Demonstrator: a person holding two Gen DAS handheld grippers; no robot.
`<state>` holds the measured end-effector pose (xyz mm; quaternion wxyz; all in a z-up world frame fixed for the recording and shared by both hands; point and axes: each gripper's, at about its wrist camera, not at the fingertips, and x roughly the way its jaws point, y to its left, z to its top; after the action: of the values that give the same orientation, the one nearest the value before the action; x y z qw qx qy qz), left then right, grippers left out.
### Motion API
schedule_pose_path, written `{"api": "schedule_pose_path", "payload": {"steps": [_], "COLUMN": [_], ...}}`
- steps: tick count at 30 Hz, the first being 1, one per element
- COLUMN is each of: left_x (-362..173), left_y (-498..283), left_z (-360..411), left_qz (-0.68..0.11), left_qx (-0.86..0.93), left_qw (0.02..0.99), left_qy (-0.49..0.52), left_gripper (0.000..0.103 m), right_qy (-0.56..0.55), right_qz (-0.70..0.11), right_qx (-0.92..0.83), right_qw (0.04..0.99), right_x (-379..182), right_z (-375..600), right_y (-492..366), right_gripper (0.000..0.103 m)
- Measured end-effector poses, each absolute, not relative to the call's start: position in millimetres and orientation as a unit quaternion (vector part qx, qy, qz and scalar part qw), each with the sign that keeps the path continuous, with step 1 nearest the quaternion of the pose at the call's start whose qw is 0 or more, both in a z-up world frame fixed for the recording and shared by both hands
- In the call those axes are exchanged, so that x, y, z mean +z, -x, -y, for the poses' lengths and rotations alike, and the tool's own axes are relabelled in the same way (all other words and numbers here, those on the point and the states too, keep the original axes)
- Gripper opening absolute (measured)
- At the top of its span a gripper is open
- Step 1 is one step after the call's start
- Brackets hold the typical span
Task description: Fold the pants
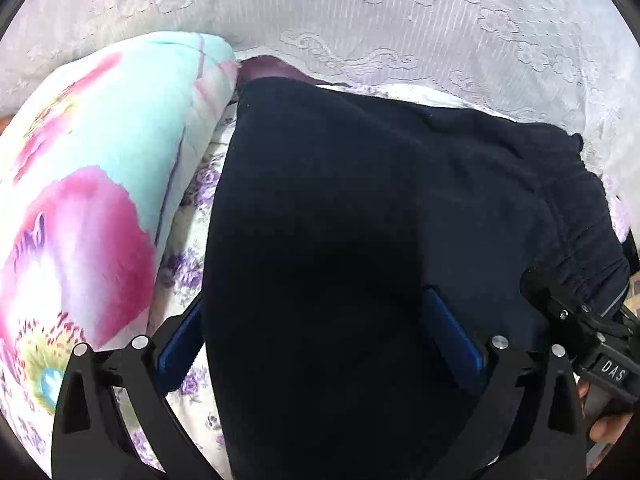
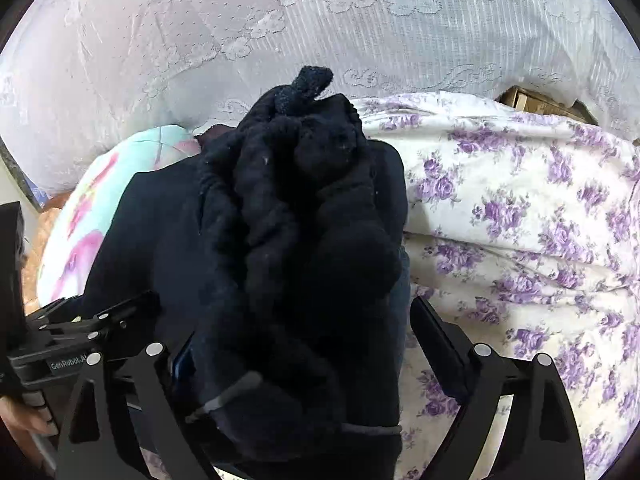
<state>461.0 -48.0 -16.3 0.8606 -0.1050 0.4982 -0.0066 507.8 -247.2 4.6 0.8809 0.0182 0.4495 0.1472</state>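
I have the navy pants (image 1: 360, 208) lying on the lilac-flowered bedsheet (image 2: 520, 208), running from my fingers toward twelve o'clock in both wrist views. I judge the fold well advanced: in the left wrist view the cloth lies as one broad, fairly flat dark panel, and the gathered elastic waistband (image 1: 580, 240) sits at about three o'clock of it. In the right wrist view that band (image 2: 304, 208) is bunched and ridged, with a drawstring end (image 2: 314, 78) sticking up at twelve o'clock. So I reckon what is left is flattening that bunch and perhaps one more fold to make the bundle compact.

My left gripper (image 1: 316, 340) stands wide, its blue pads apart, with dark cloth lying between them but not pinched. My right gripper (image 2: 304, 352) is also spread wide, straddling the waistband heap; I see no pad pressing on the fabric. Each gripper shows at the edge of the other's view, at four o'clock and at eight o'clock.

A turquoise quilt with pink flowers (image 1: 100, 200) lies just beside the pants at nine o'clock, and a lace curtain (image 1: 400, 20) fills the top.

Hard to read: the cloth is so dark that I cannot count layers or find the leg hems. The near edge of the pants is cut off under my fingers, and the left pad of the right gripper is mostly buried behind fabric.
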Motion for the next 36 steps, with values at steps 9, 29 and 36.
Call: {"api": "schedule_pose_path", "payload": {"steps": [9,29,36], "left_x": [14,81,83], "left_y": [-438,-209,-165], "left_z": [67,63,65], "left_qz": [-0.499,-0.419,-0.418], "left_qx": [0.033,0.026,0.015], "left_qw": [0.864,0.906,0.907], "left_qy": [0.047,0.060,0.049], "left_gripper": [0.098,0.098,0.098], "right_qy": [0.088,0.025,0.031], "right_qz": [-0.322,-0.284,-0.279], "right_qx": [0.094,0.061,0.062], "right_qw": [0.938,0.957,0.958], "right_x": [69,97,100], "right_z": [243,247,234], "right_y": [-418,-210,-172], "right_gripper": [0.097,0.099,0.099]}}
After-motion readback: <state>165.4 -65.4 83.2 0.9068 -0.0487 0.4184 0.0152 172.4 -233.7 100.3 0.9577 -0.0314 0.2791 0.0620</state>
